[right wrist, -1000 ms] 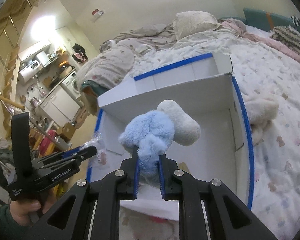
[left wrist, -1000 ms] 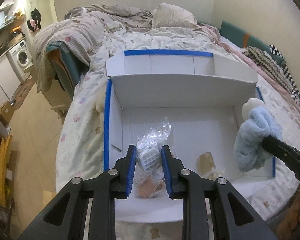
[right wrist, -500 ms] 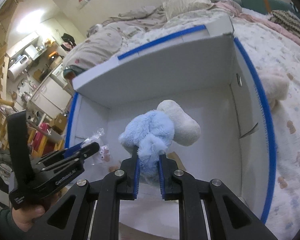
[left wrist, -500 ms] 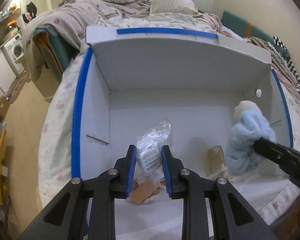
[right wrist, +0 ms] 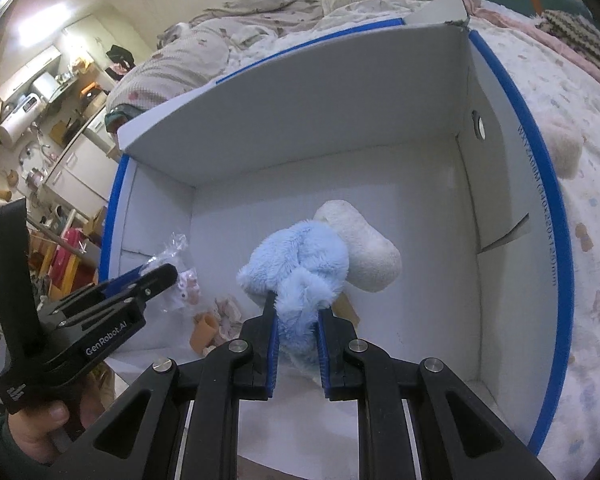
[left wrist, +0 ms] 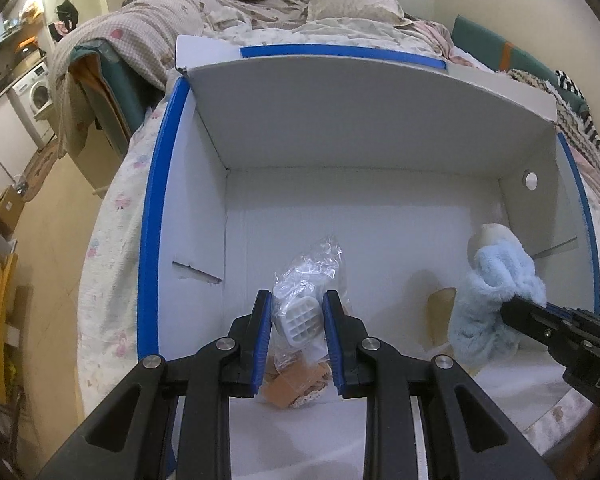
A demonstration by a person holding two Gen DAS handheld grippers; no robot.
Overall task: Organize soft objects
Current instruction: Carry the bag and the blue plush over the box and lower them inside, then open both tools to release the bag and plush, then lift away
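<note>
Left tool [left wrist: 296, 320] nearly closed, clamping clear bag [left wrist: 306, 280]; right tool [right wrist: 298, 316] pinching blue plush [right wrist: 300, 260], seemingly inside box [right wrist: 320, 120].

White box [left wrist: 380, 152] on patterned bed [right wrist: 580, 128]

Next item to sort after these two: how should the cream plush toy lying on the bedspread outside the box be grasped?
Judging from the right wrist view, pinch the cream plush toy across its rounded body from above; it lies low on the bedspread beside the white cardboard box's right wall.
</note>
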